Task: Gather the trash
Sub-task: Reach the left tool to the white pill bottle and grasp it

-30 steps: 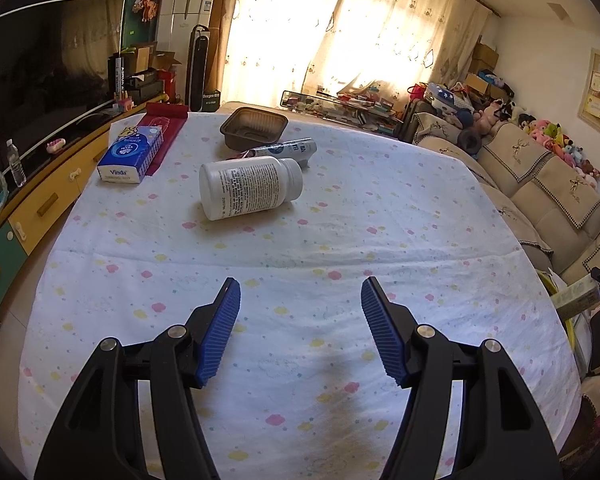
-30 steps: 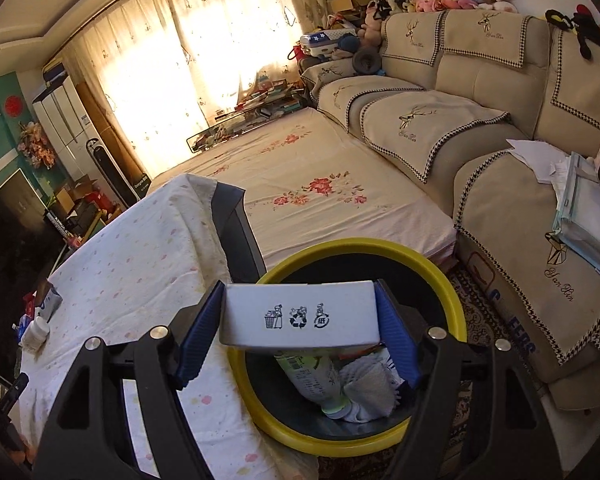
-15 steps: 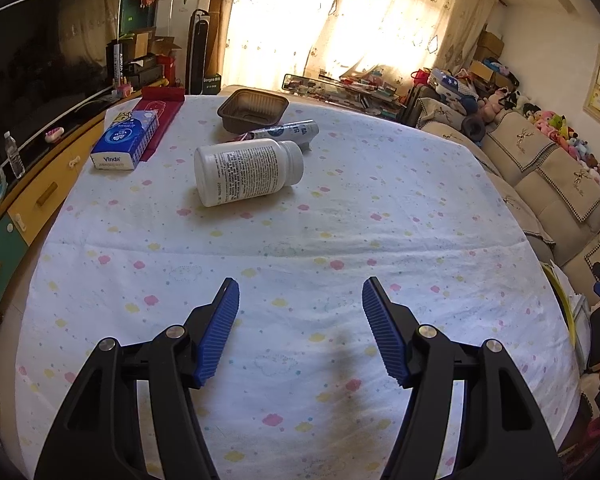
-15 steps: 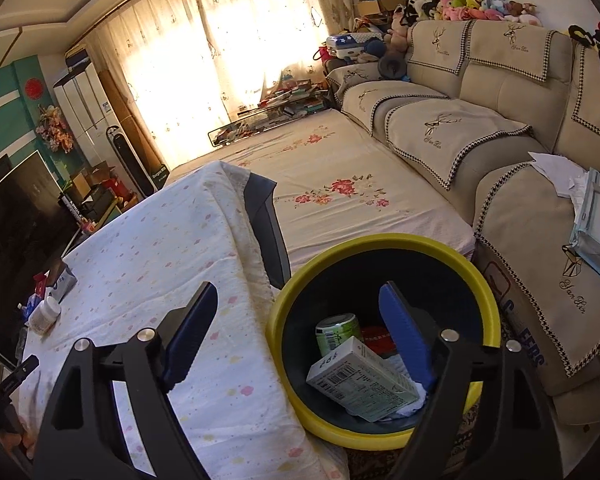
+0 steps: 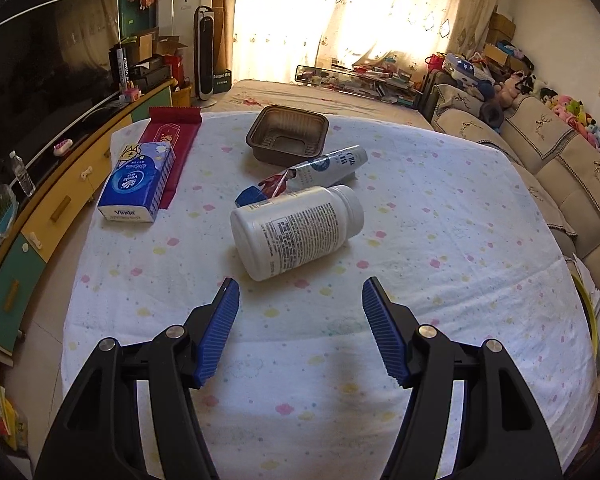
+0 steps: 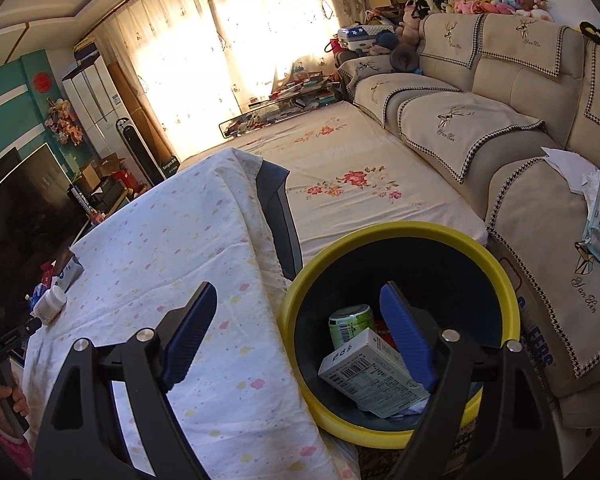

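Strong warm daylight blows out the curtains [image 5: 340,16] at the far wall in both views, leaving the television side dim, while fisheye bending curves the surface [image 5: 440,240] edges and black vignetting darkens every corner.

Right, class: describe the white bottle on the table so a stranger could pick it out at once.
Start at the table under its white, pastel-dotted cloth. Near its middle, just ahead of the open left claw, the white bottle lies on its side. It alone is a fat, round, capped jar with small black print; behind it lies a flattened tube, and the blue tissue pack is boxy.
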`<state>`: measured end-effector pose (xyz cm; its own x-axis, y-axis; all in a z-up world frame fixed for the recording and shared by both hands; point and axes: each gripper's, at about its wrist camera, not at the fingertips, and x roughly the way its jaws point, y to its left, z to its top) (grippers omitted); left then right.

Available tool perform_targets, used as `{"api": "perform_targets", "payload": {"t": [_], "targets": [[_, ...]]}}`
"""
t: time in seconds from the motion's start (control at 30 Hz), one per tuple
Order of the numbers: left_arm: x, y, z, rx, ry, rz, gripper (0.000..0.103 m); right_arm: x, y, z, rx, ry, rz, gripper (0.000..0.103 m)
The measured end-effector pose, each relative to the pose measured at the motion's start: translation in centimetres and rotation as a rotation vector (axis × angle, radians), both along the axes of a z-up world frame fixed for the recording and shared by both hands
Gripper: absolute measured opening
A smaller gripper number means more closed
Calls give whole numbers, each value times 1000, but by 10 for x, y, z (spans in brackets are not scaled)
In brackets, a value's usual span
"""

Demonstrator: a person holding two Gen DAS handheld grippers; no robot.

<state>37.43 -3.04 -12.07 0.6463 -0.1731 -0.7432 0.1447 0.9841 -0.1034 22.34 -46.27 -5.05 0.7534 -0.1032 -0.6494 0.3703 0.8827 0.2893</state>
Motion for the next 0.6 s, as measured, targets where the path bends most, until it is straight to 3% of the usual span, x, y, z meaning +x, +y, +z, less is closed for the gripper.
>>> {"api": "perform_targets", "payload": {"t": [0.27,0.6], "targets": [[19,-12,-7,5,-1,-9,64,1,0,-2,5,7,5,79],[13,-67,-4,-42,23,-147,64,2,-1,-7,20,16,15,80]]}}
